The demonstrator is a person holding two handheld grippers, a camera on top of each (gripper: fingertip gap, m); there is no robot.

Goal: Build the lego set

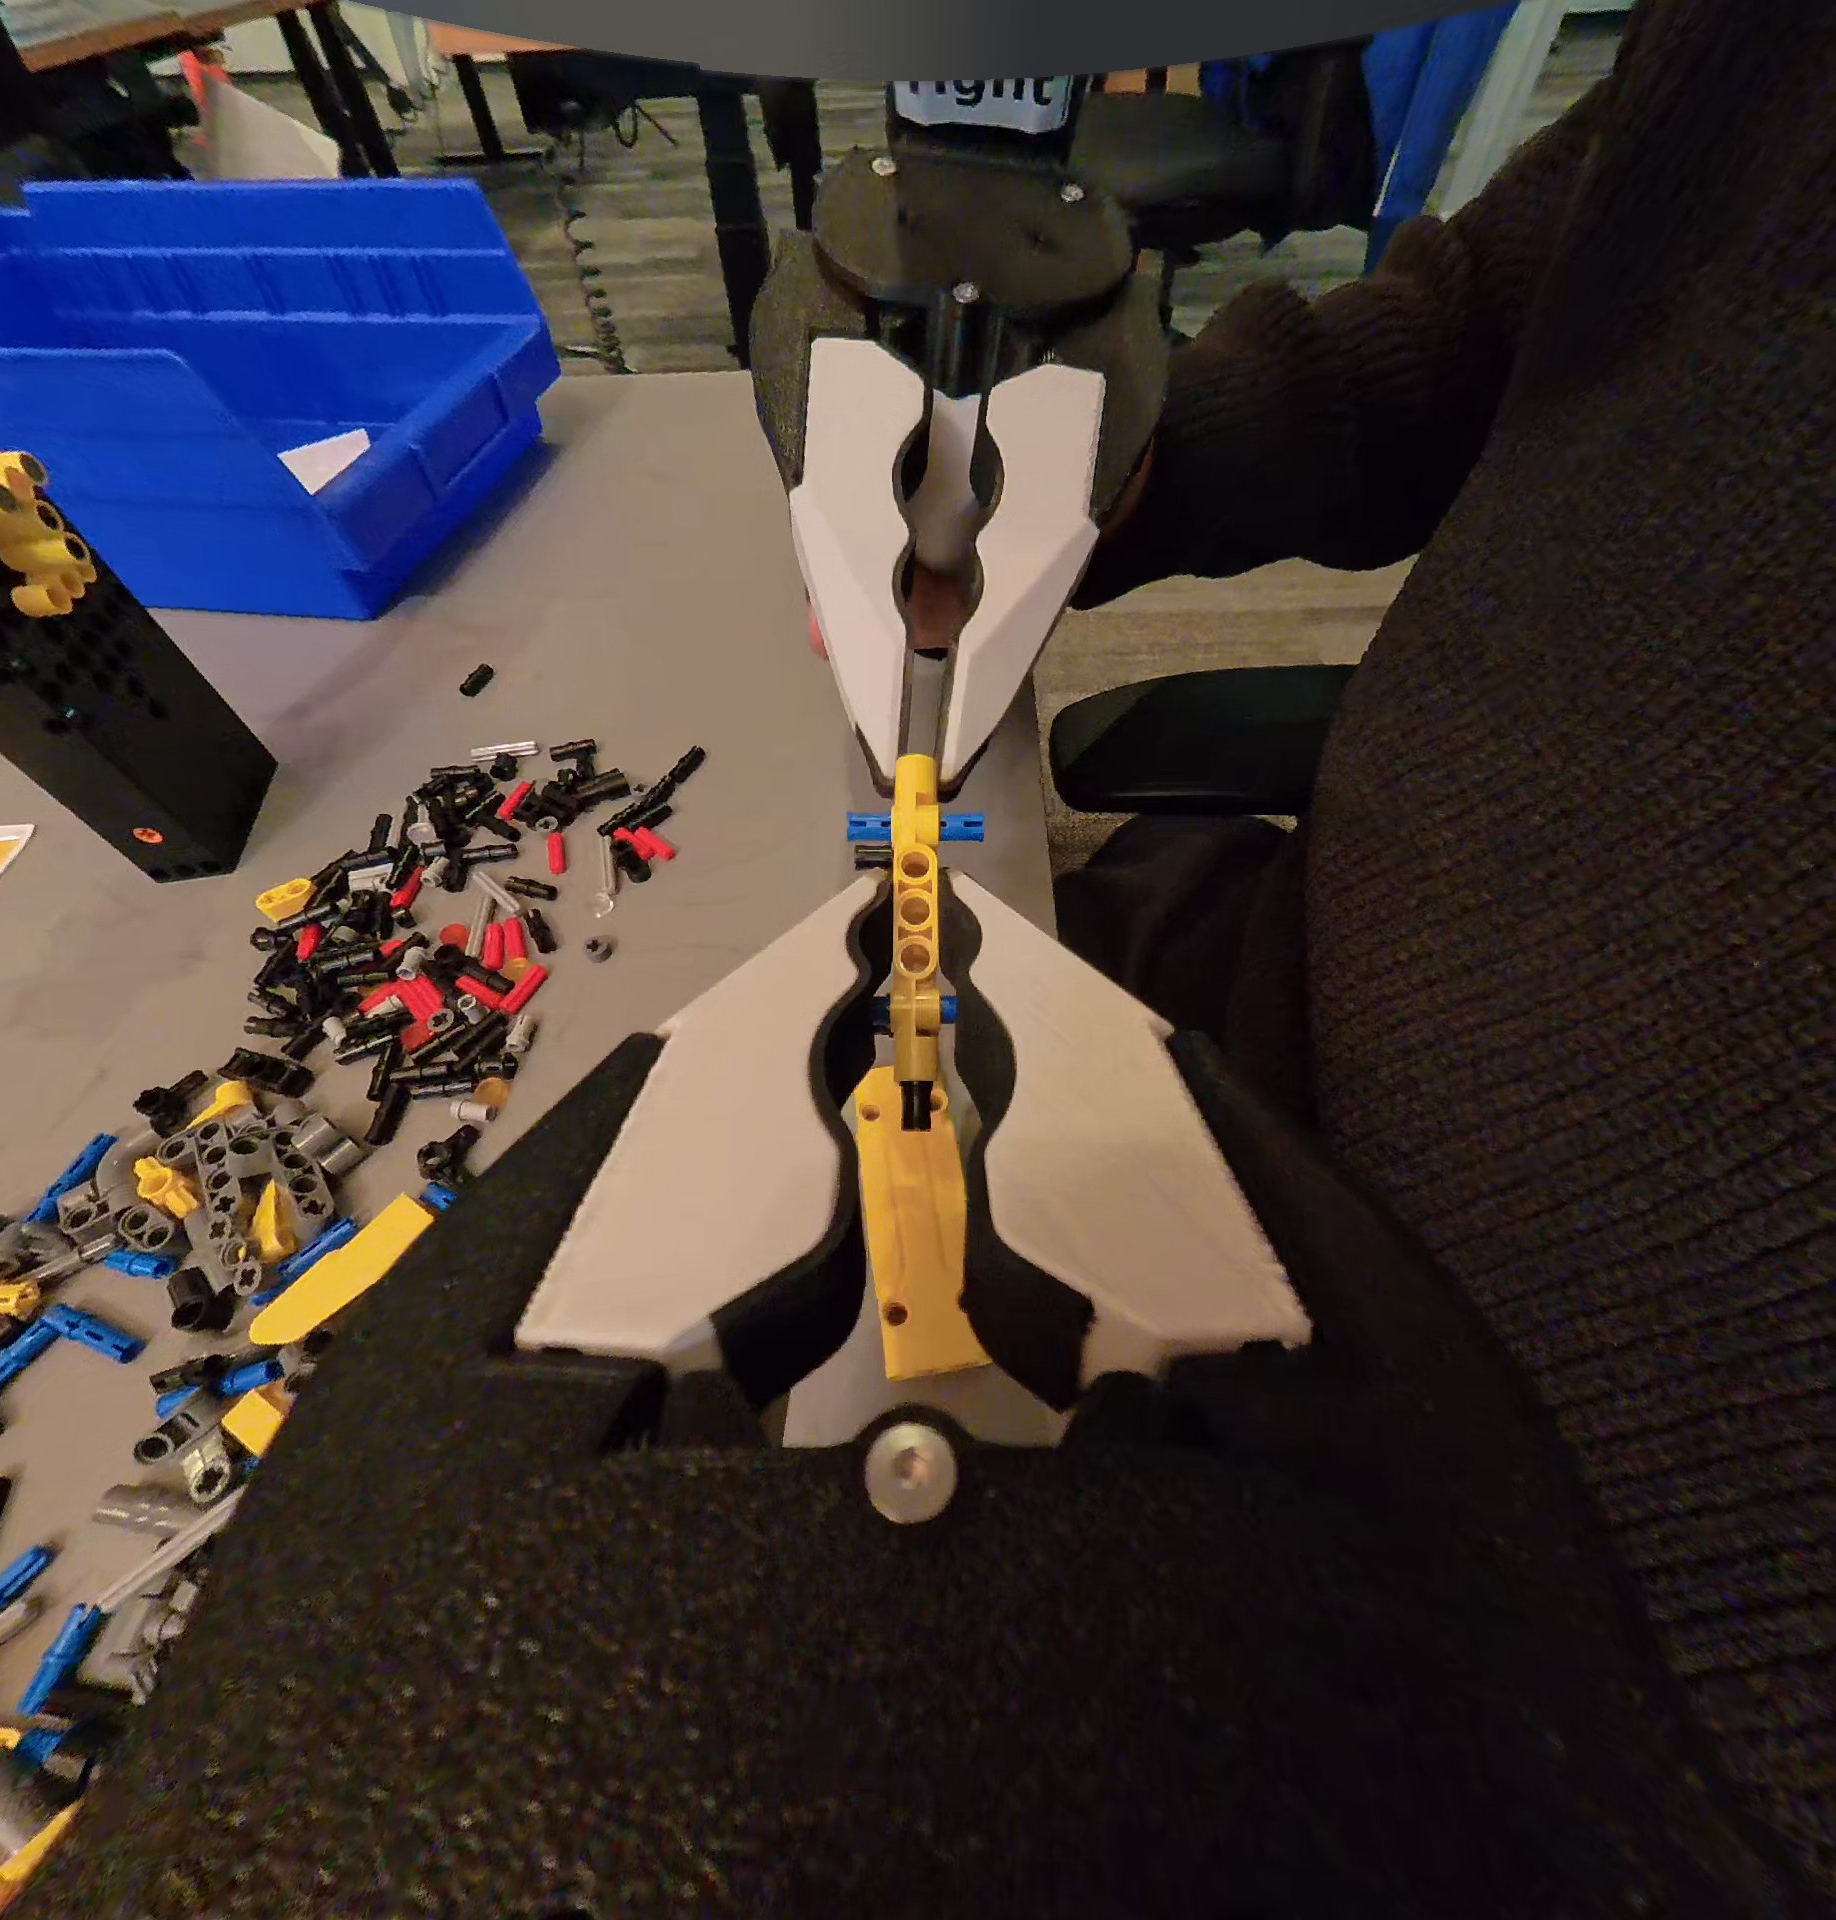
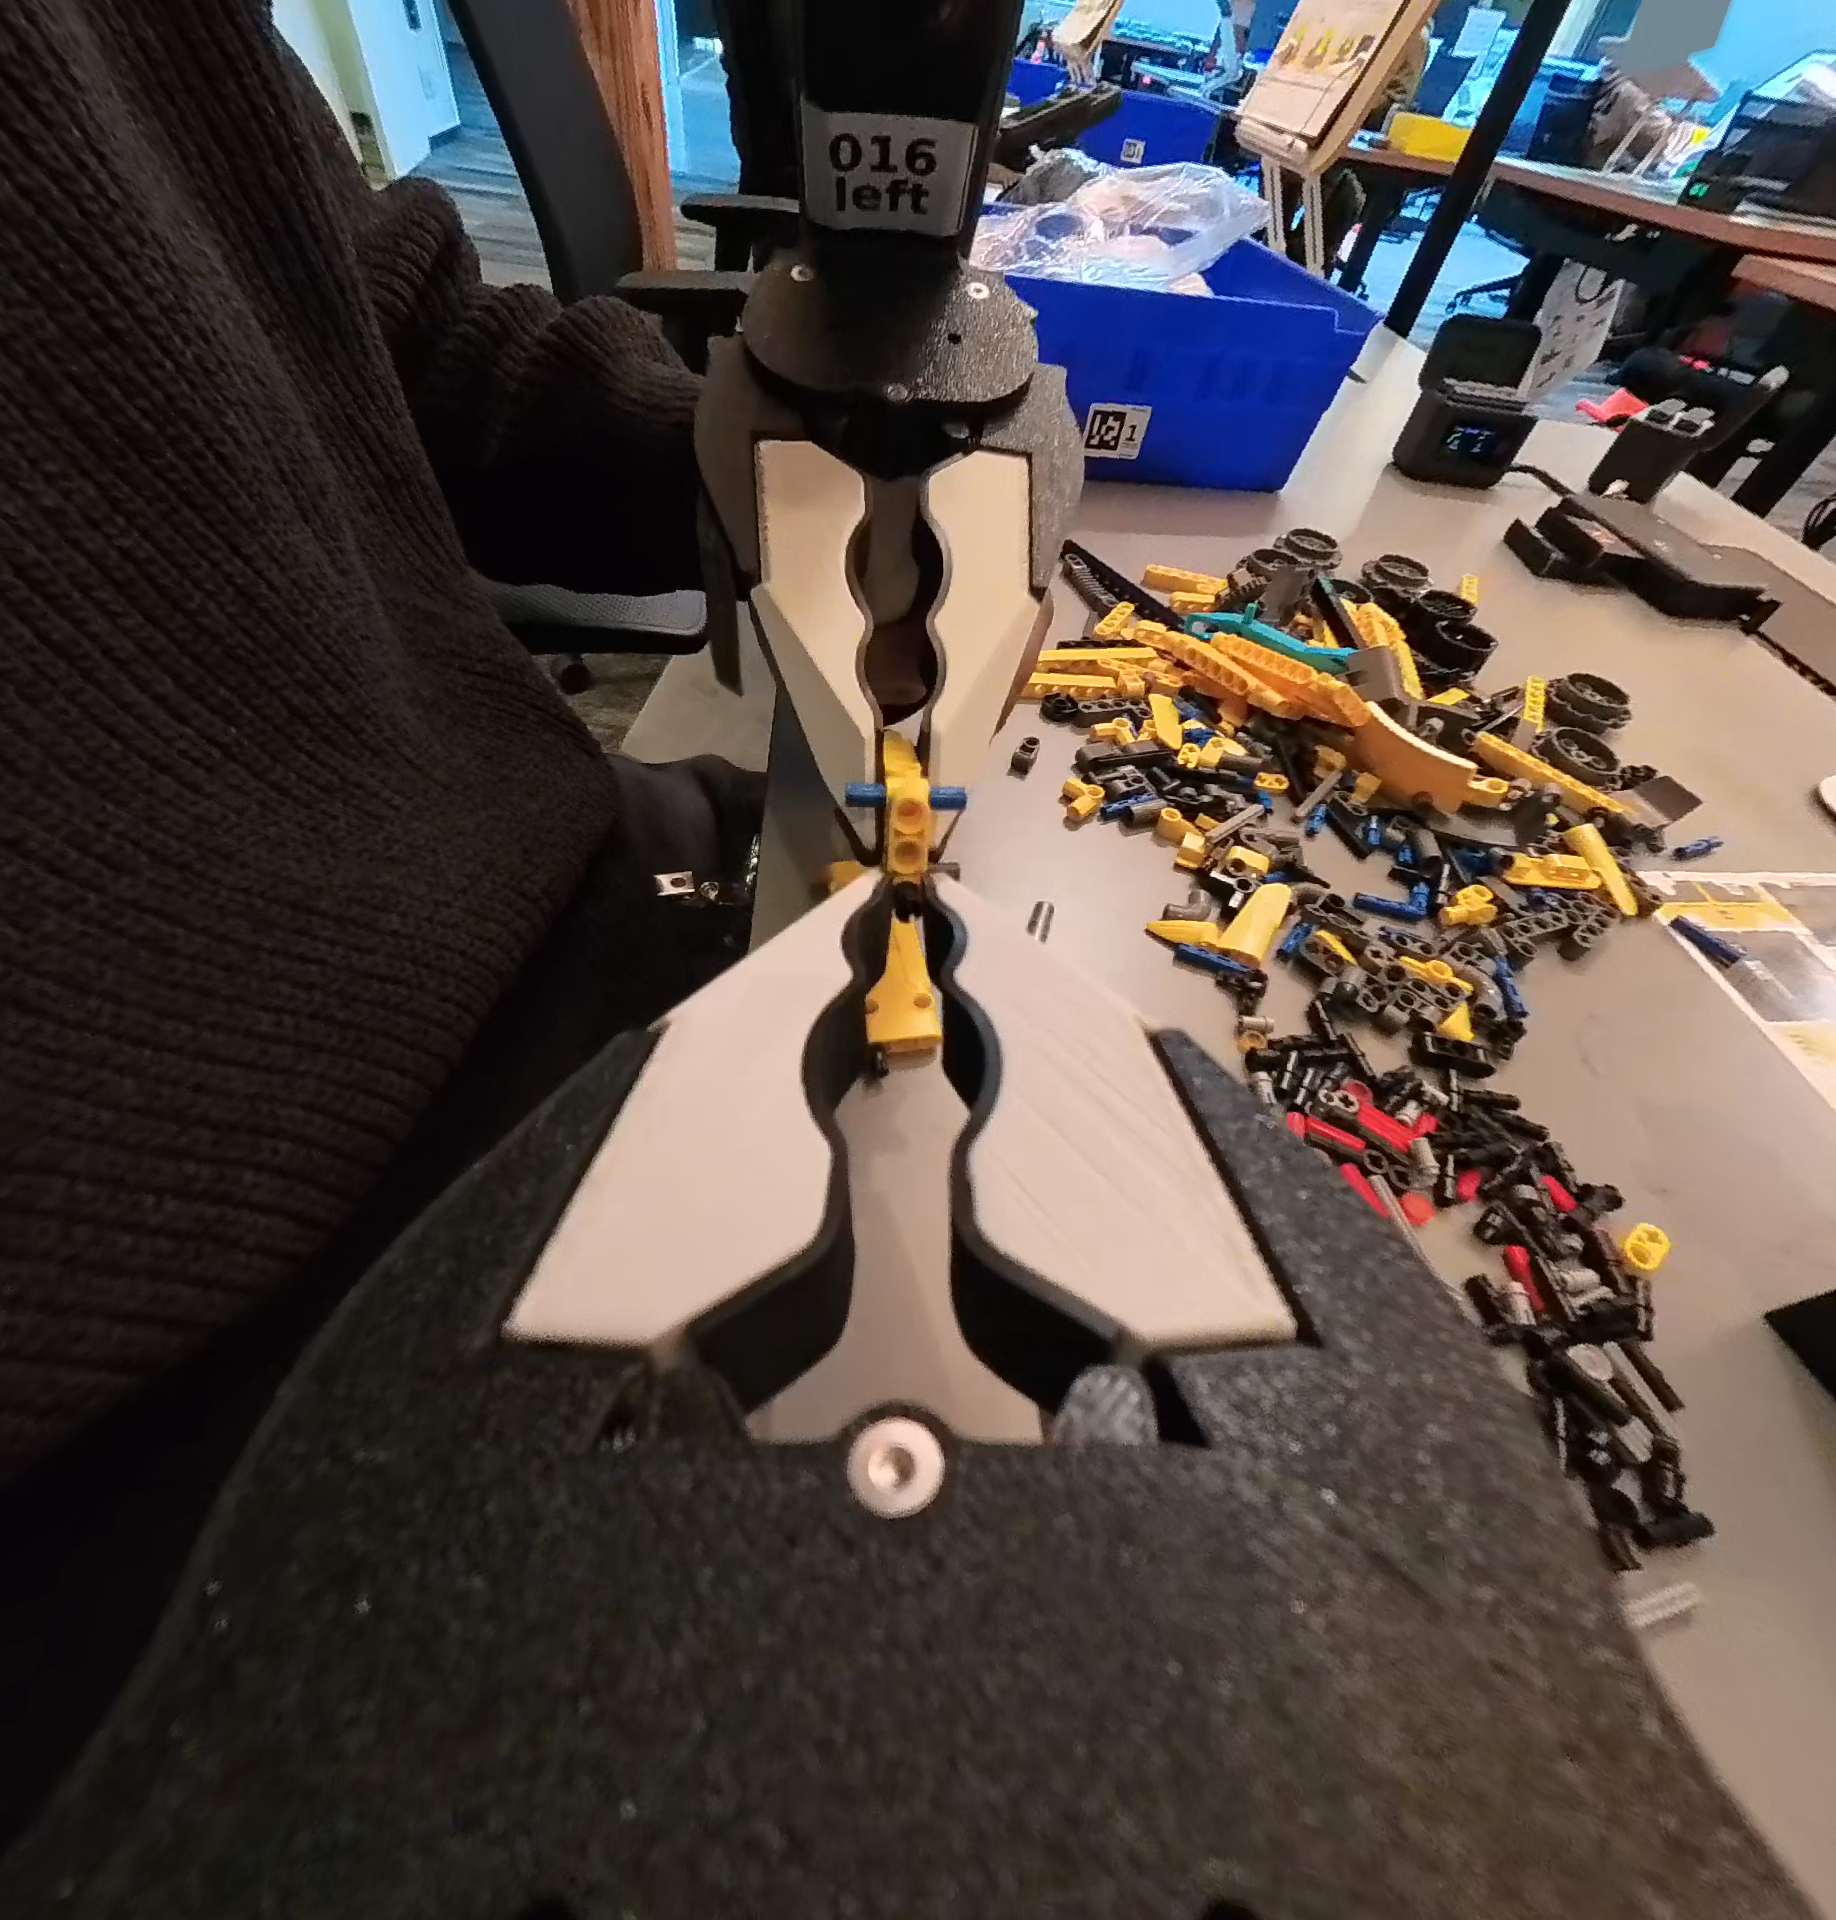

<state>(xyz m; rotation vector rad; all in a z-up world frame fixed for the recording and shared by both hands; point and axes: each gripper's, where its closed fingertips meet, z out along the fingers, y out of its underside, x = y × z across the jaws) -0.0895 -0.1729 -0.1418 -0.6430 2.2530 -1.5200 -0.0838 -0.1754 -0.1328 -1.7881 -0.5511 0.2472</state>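
While loose pins and beams lie heaped on the worktop (image 1: 623, 582) at the left, the left hand-held gripper (image 1: 914, 883) pinches a yellow beam assembly (image 1: 915, 925) above its edge. The right hand-held gripper (image 1: 916, 774) pinches the assembly's far tip. A good join likely needs both grips firm and aligned, pushing straight along the beam.

Bare grey table (image 1: 623, 623) between blue bin (image 1: 270, 416) and pile of small black and red pins (image 1: 457, 935): passable. Black perforated block (image 1: 93, 686) blocking far left. Right wrist view: yellow and black parts heap (image 2: 1361, 790) covering mid-table; dark sweater (image 2: 218, 727) close on the person's side.
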